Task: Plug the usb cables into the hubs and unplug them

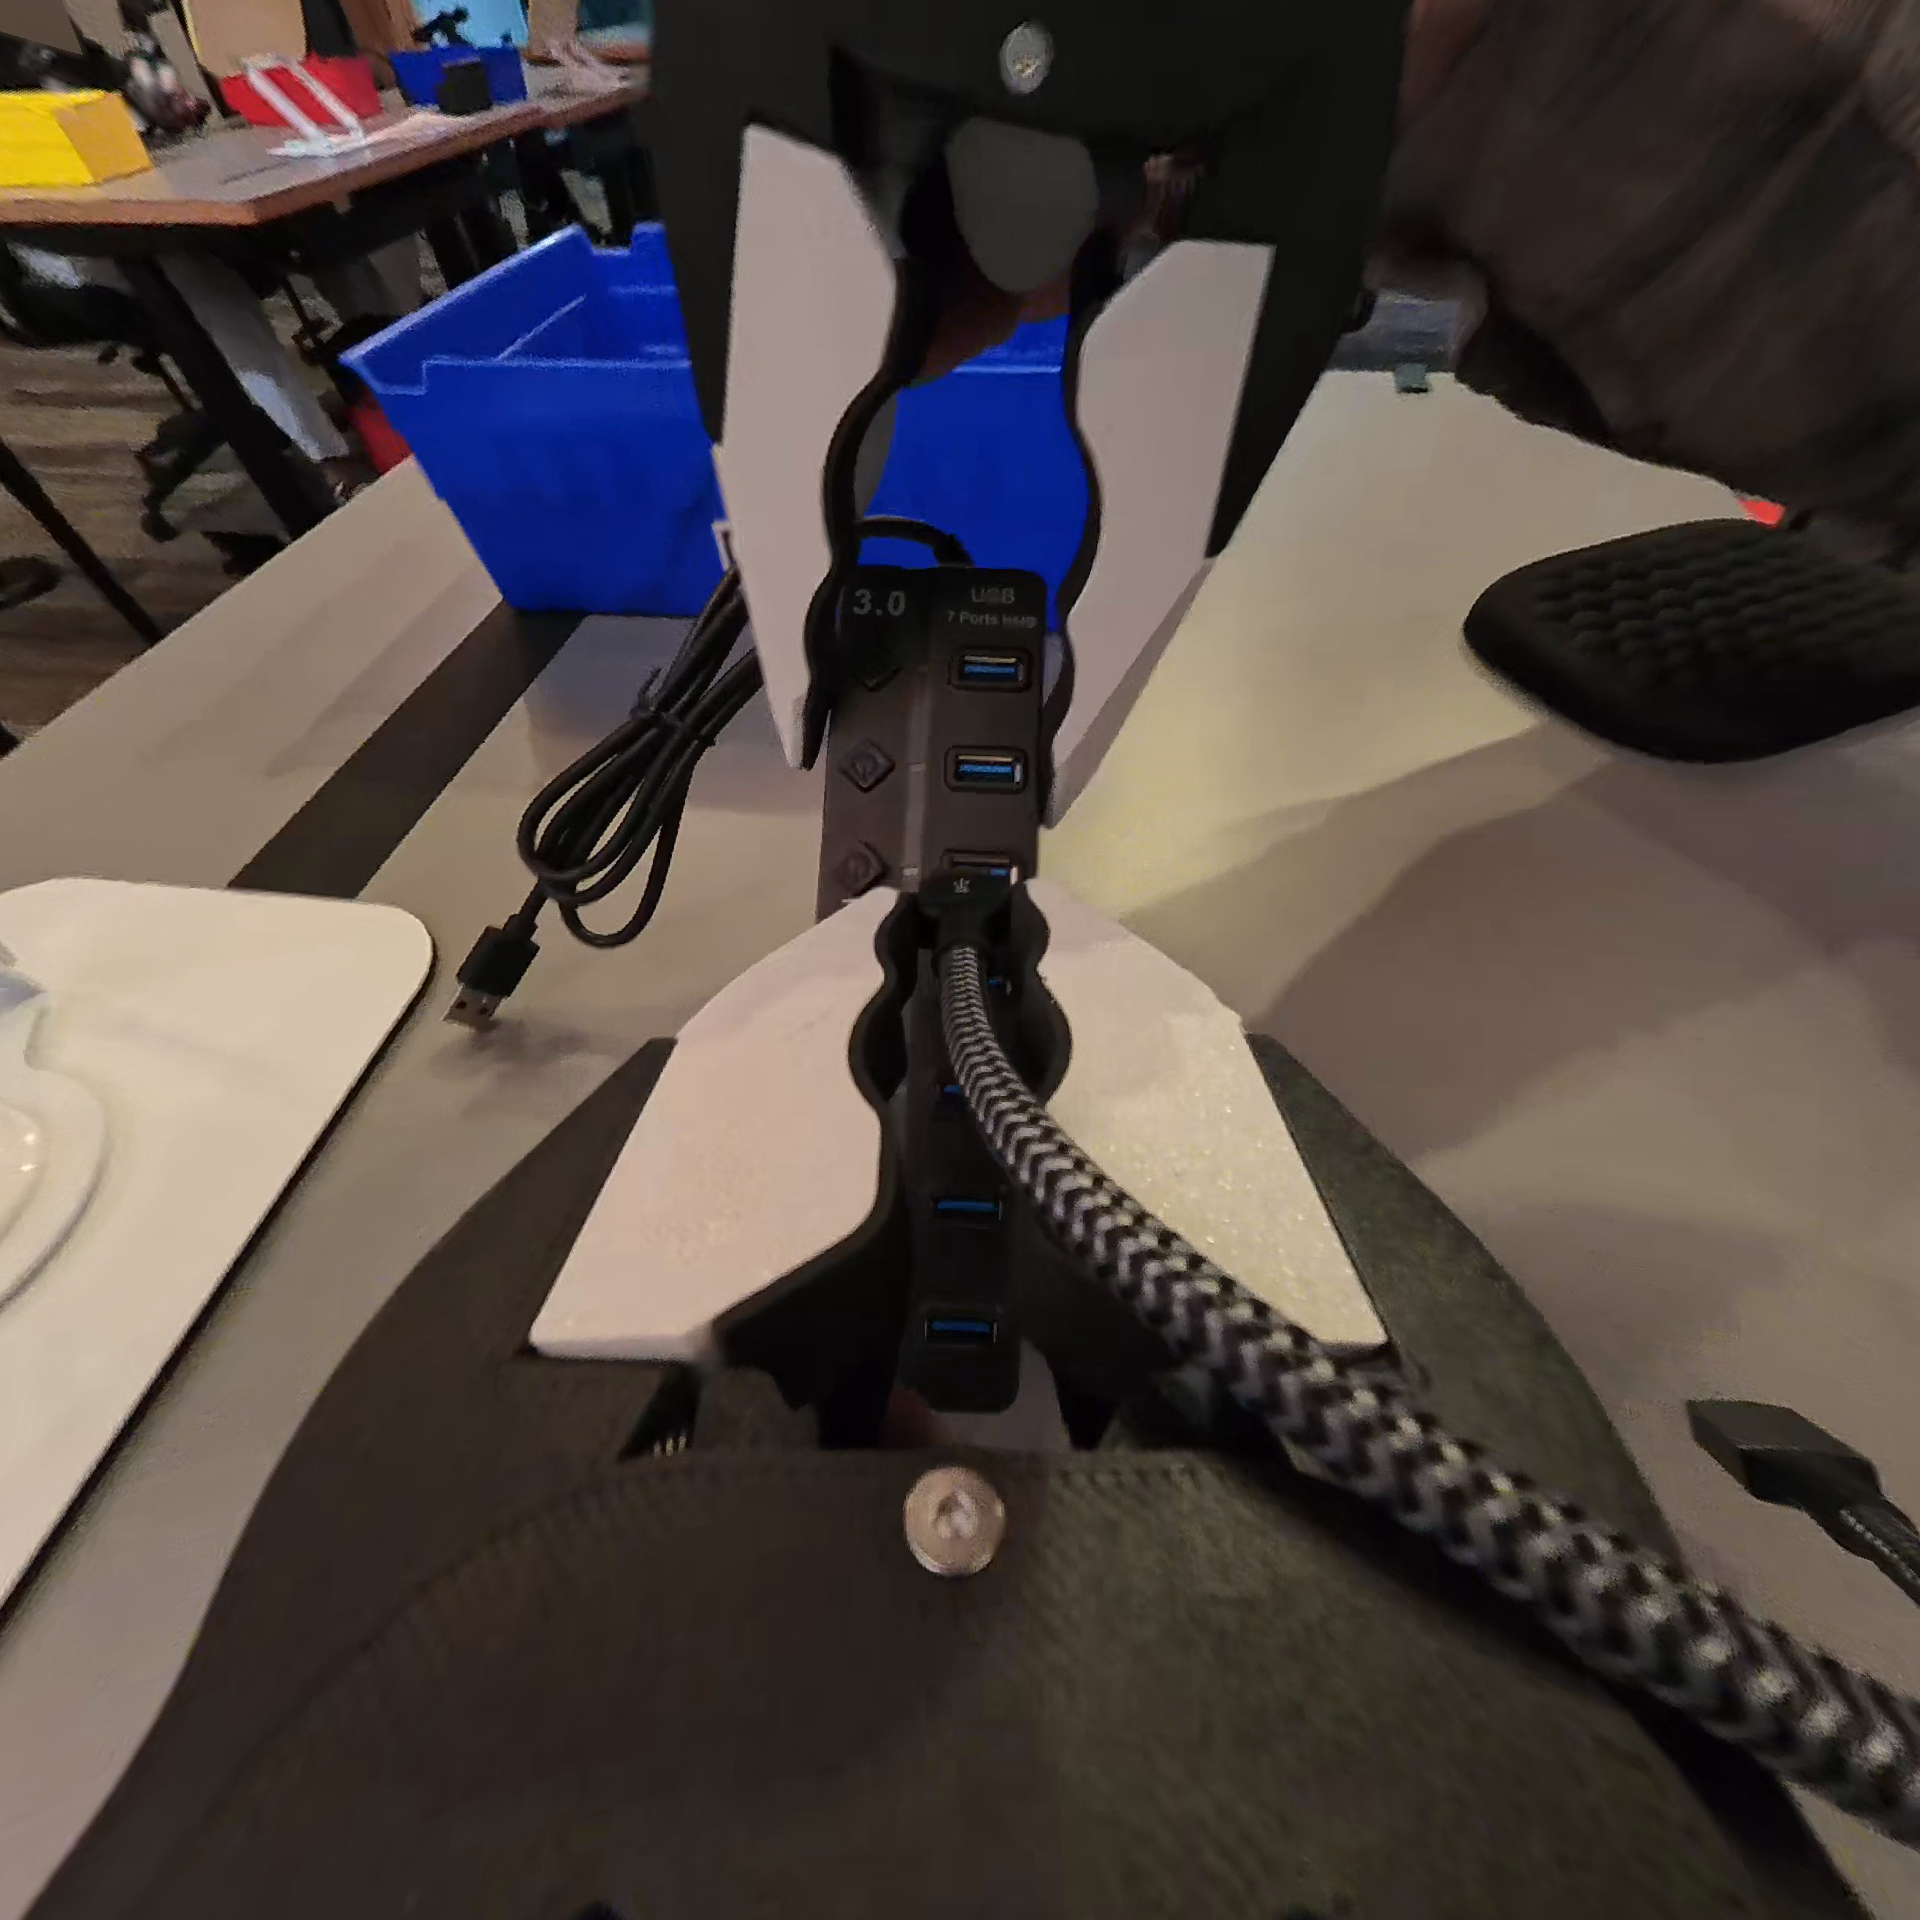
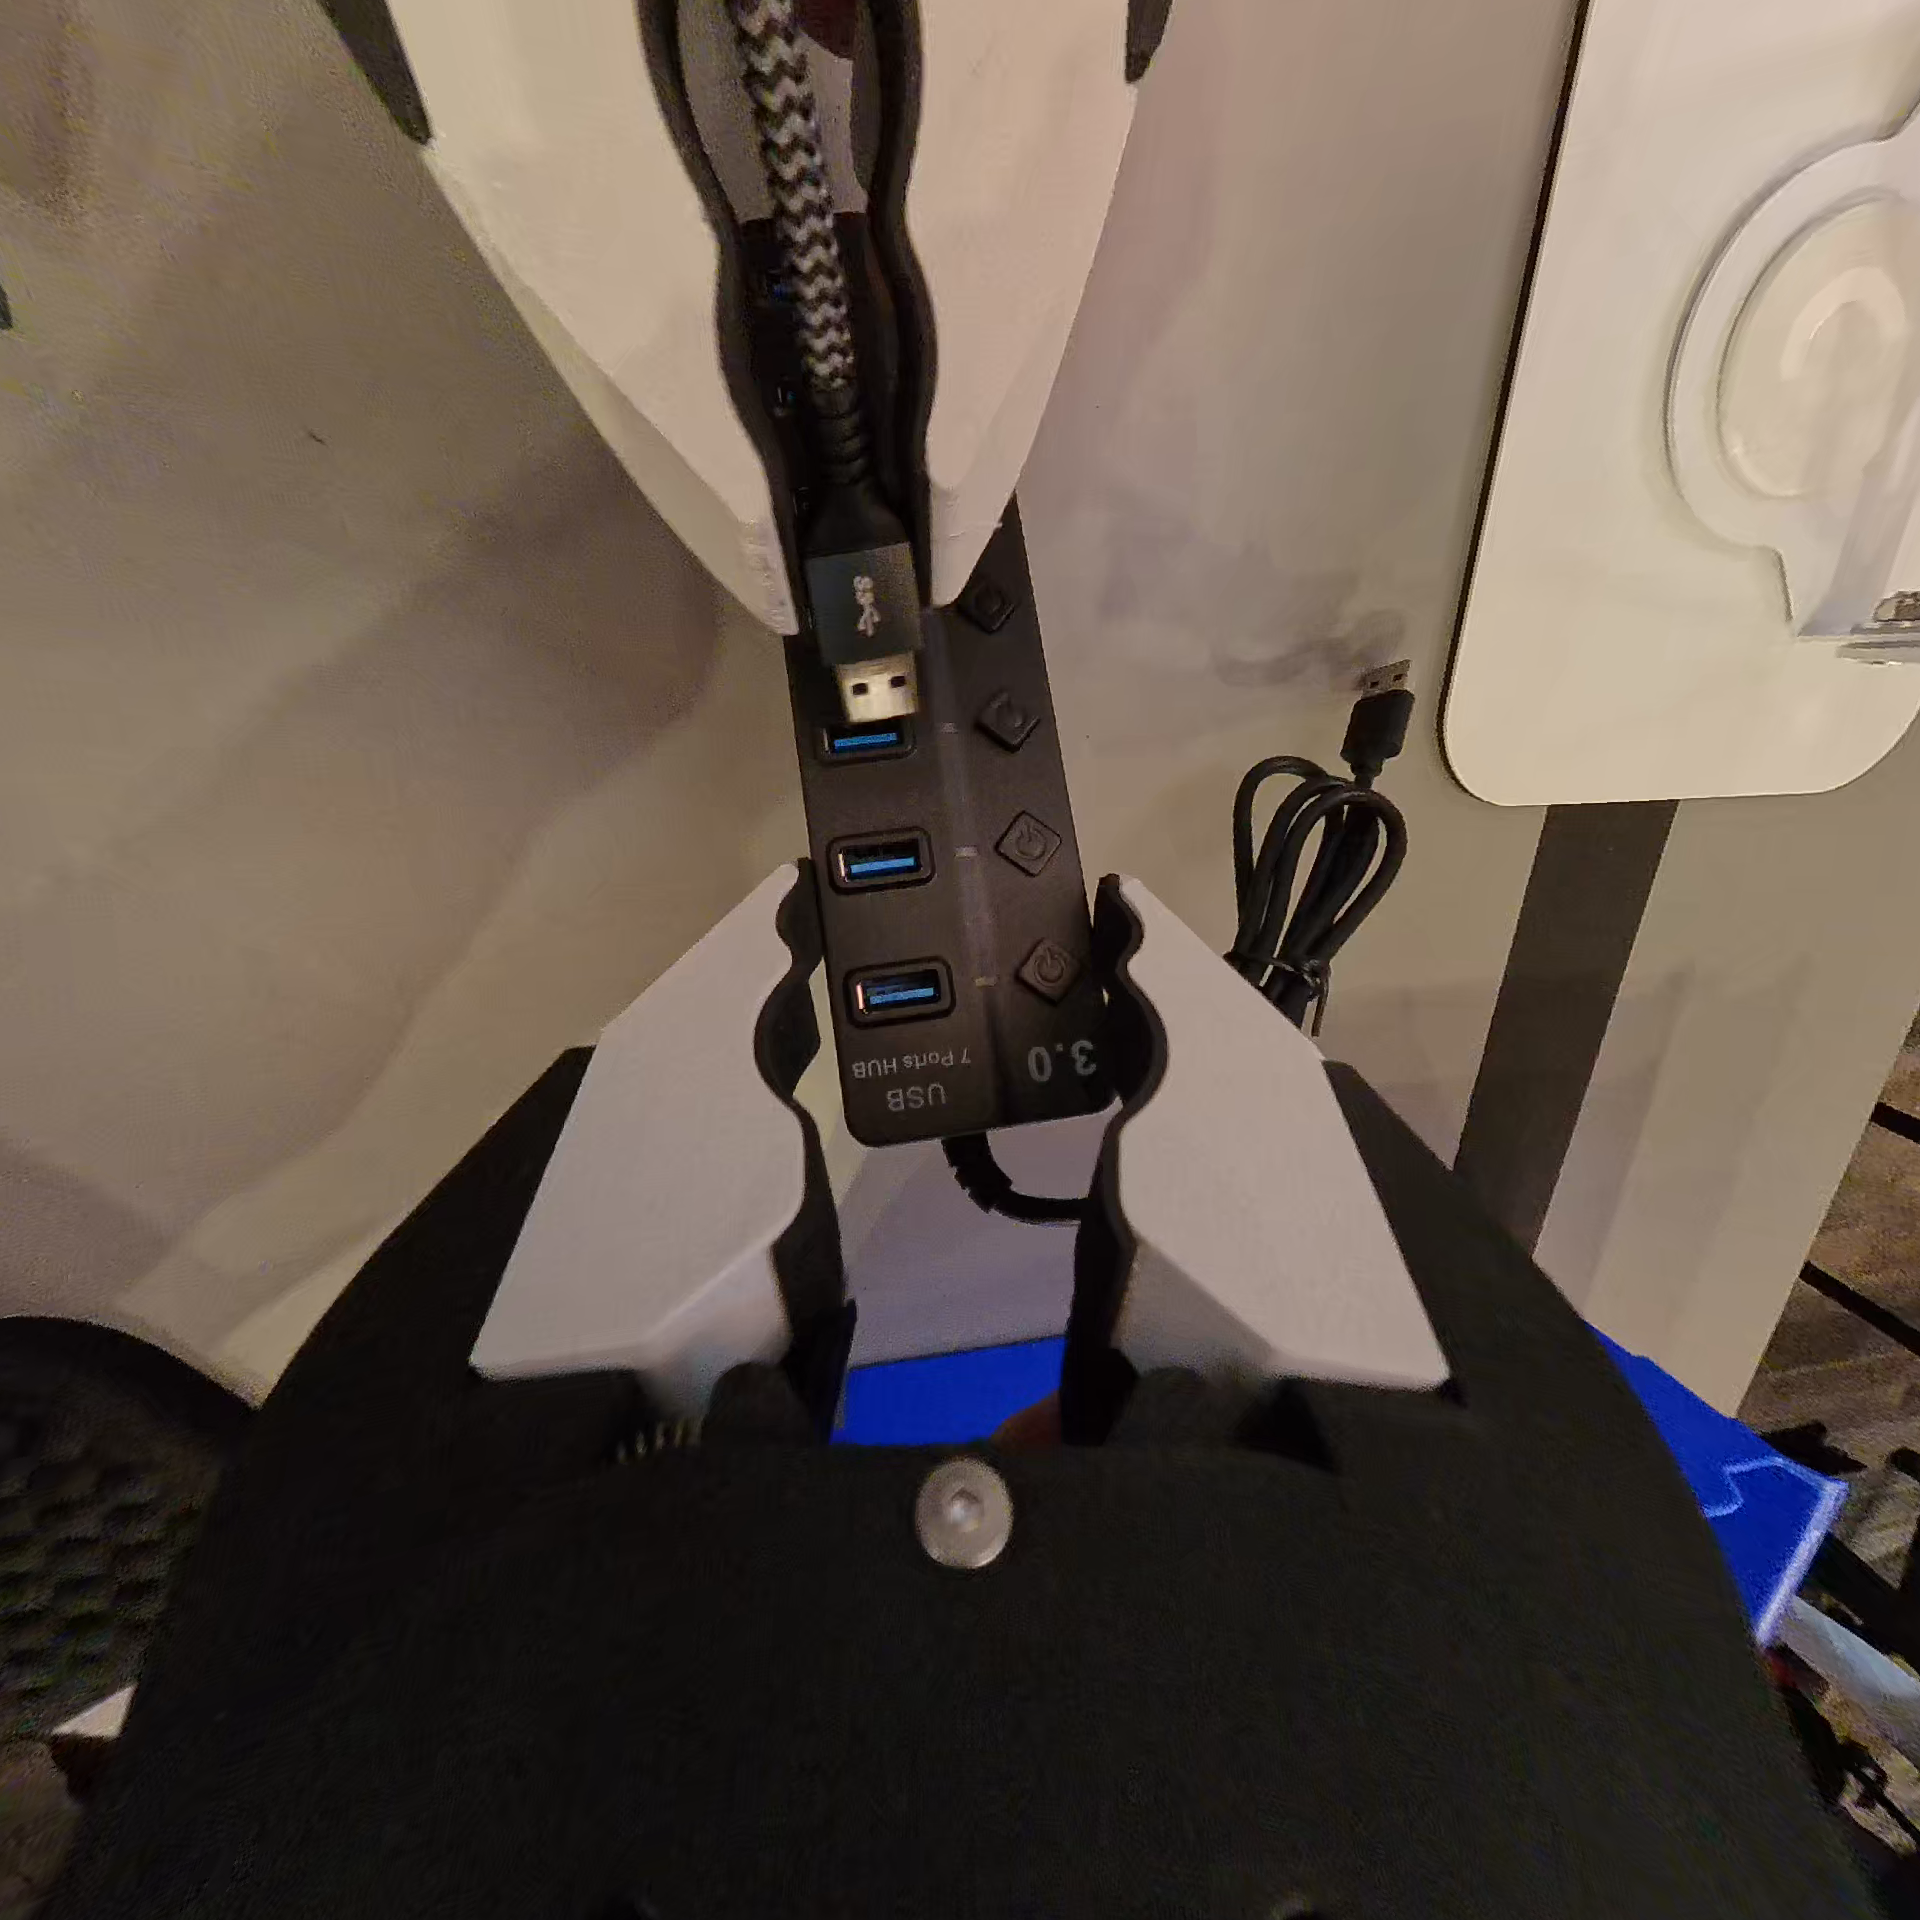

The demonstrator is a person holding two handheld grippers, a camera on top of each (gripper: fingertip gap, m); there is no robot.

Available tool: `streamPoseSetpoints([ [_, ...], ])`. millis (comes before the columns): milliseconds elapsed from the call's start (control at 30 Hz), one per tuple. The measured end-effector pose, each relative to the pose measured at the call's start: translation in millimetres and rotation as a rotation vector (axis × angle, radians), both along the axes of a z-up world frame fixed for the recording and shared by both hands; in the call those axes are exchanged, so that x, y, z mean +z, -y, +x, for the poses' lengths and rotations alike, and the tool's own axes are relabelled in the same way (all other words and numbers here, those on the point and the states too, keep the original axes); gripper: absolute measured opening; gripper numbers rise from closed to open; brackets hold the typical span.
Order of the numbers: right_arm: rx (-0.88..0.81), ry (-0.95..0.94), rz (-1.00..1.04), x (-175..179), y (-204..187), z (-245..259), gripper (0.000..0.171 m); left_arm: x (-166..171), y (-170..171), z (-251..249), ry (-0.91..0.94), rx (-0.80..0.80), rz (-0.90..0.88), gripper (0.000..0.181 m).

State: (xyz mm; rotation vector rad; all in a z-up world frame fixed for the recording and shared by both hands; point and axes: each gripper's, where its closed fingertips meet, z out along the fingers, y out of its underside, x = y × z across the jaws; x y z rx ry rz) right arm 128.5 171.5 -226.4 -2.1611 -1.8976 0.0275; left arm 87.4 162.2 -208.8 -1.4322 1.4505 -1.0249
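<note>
While left hand-held gripper [image 1: 961, 920] tight on cable plug [image 2: 864, 613], right hand-held gripper [image 2: 951, 891] tight on white-lettered hub [image 2: 971, 790].

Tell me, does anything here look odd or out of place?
Nothing is spilled or broken. The hub lies askew between the right tool fingers, and the braided cable's plug, held by the left tool, hangs above a port, bare metal showing.
</note>
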Motion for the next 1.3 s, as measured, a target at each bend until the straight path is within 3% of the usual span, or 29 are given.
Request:
streamPoseSetpoints([
  [233,-0.005,0.013,-0.003,-5.5,0.2,3.0,0.050,-6.2,2.8,5.0,-0.093,0.026,0.111,0.017],
  [967,0.030,0.035,0.016,-4.7,2.6,-3.4,0.050,-5.0,9.2,3.9,-0.319,0.013,0.154,0.017],
  [1300,0.045,0.022,0.004,-5.8,7.2,-8.1,0.050,-6.8,13.1,-1.6,-0.240,-0.101,0.096,0.017],
])
